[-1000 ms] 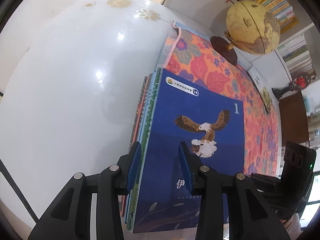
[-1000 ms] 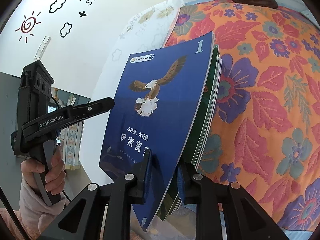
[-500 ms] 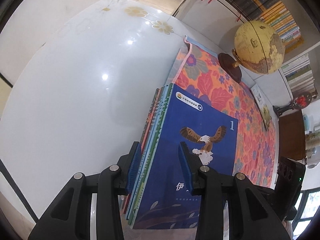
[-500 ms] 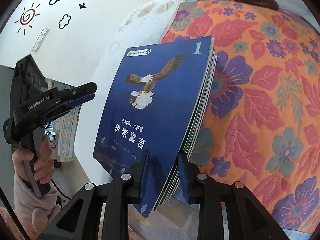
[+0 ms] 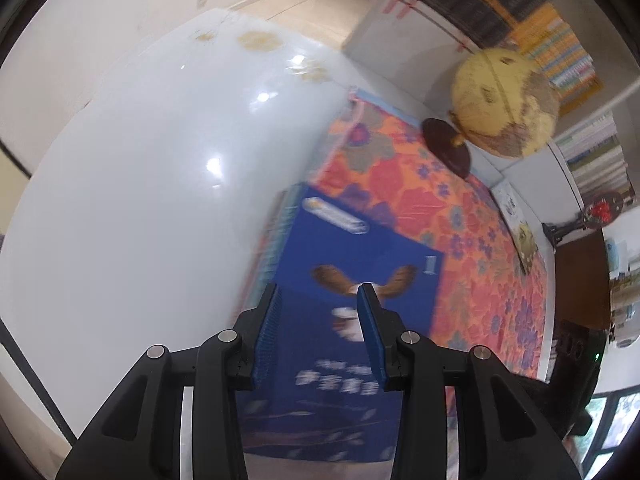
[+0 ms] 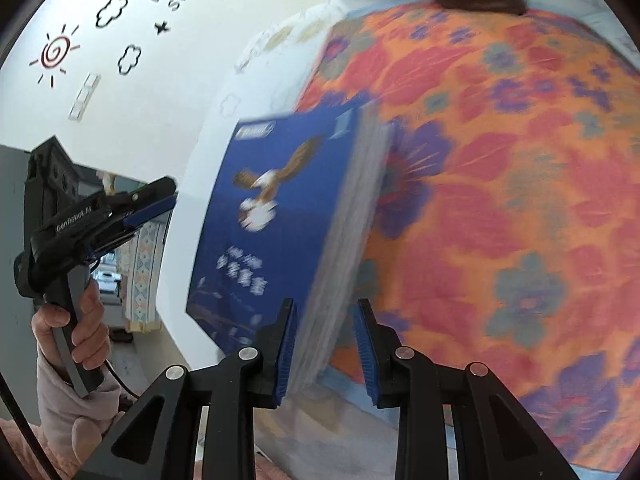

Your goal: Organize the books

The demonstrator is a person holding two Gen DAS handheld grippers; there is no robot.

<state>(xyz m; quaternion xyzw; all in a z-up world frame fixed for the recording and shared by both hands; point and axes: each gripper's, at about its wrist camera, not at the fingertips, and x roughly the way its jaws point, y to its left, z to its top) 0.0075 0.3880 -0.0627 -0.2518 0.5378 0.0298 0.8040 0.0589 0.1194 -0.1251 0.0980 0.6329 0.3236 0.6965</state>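
A stack of thin books with a blue eagle cover on top (image 5: 352, 280) lies at the left edge of an orange flowered cloth (image 5: 460, 248). It also shows in the right wrist view (image 6: 276, 216). My left gripper (image 5: 320, 300) is open and raised above the stack, holding nothing. It appears from the side in the right wrist view (image 6: 160, 200), well left of the books. My right gripper (image 6: 326, 312) is open, its jaws on either side of the stack's near edge without pressing on it.
A yellow globe (image 5: 504, 104) on a dark round base (image 5: 446, 146) stands at the far end of the cloth. A thin booklet (image 5: 516, 224) lies on the cloth's right side. The glossy white table (image 5: 140, 200) stretches left of the books. Bookshelves (image 5: 560, 32) line the back.
My right gripper has opened and let go of the stack, which now lies flatter. My left gripper has lifted up and back away from the books.
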